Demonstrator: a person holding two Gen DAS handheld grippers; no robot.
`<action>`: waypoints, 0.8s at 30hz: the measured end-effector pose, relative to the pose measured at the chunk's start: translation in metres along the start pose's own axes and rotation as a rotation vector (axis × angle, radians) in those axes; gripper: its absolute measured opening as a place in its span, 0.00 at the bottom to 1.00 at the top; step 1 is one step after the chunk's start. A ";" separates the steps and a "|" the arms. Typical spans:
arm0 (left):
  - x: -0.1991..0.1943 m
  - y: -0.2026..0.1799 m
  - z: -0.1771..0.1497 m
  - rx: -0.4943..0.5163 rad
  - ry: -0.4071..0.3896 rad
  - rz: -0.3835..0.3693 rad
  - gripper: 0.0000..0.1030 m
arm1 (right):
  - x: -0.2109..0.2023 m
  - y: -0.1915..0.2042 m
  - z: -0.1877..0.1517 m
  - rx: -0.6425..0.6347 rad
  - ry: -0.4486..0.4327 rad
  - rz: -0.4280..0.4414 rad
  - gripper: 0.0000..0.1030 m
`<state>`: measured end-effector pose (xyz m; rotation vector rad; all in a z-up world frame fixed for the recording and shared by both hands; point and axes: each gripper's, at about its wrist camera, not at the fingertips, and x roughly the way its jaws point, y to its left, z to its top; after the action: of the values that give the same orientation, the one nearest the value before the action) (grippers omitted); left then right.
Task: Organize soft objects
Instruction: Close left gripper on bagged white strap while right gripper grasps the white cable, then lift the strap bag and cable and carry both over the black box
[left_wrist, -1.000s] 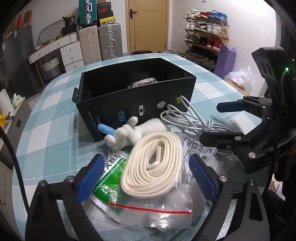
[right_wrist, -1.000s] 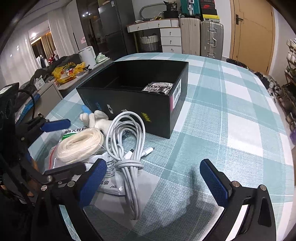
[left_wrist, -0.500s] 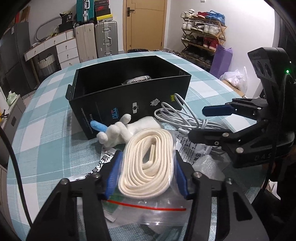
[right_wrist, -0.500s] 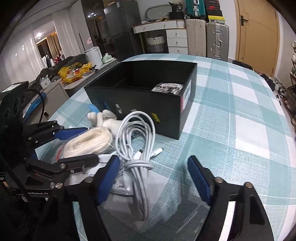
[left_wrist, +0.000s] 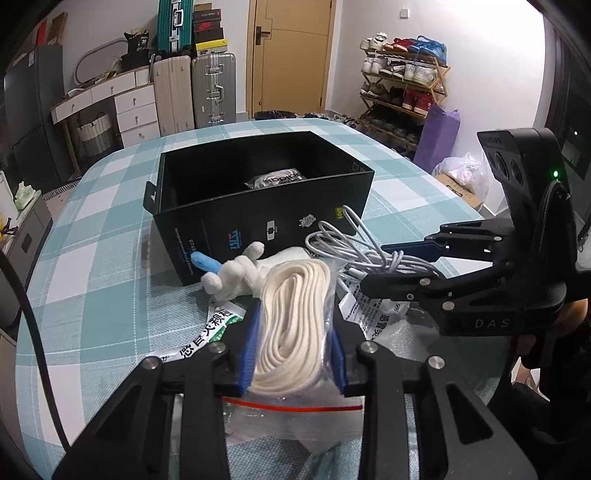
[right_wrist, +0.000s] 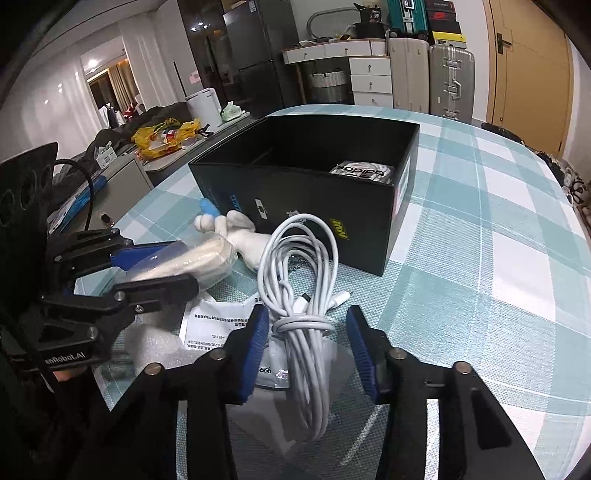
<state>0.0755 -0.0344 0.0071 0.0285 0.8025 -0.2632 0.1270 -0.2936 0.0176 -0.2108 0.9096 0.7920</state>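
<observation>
Left gripper (left_wrist: 293, 347): jaws drawn in narrow, blue pads pressed on both sides of the bagged rope coil; coil squeezed into a tall oval between them.
Rope coil (left_wrist: 291, 314): cream cord wound flat, inside a clear zip bag (left_wrist: 295, 417) with a red seal line; lies nearest the camera, in front of the black box.
Right gripper (right_wrist: 308, 349): jaws closing; the white cable bundle sits between the pads with a gap visible on each side, pads not clearly touching it.
Cable bundle (right_wrist: 301, 295): white charging cable, looped and tied at the middle; lies on paper packets (right_wrist: 212, 325) on the tablecloth, right of the rope coil.
Plush toy (left_wrist: 236, 275): white, with a blue tip; lies against the box's front wall, just behind the coil.
Black box (left_wrist: 258, 225): open top, on the checked table (left_wrist: 92, 266); a wrapped packet (left_wrist: 275, 181) lies inside.
</observation>
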 end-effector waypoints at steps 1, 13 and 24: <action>0.000 0.000 0.000 -0.001 0.001 0.002 0.30 | 0.000 0.001 0.000 -0.003 0.000 0.001 0.36; 0.014 0.003 -0.005 -0.022 0.067 0.004 0.50 | -0.013 0.007 0.004 -0.052 -0.067 -0.011 0.30; 0.007 0.002 -0.005 -0.030 0.028 -0.019 0.27 | -0.028 0.005 0.006 -0.051 -0.119 -0.007 0.30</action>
<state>0.0773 -0.0331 -0.0019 -0.0036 0.8348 -0.2694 0.1170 -0.3021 0.0432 -0.2090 0.7769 0.8135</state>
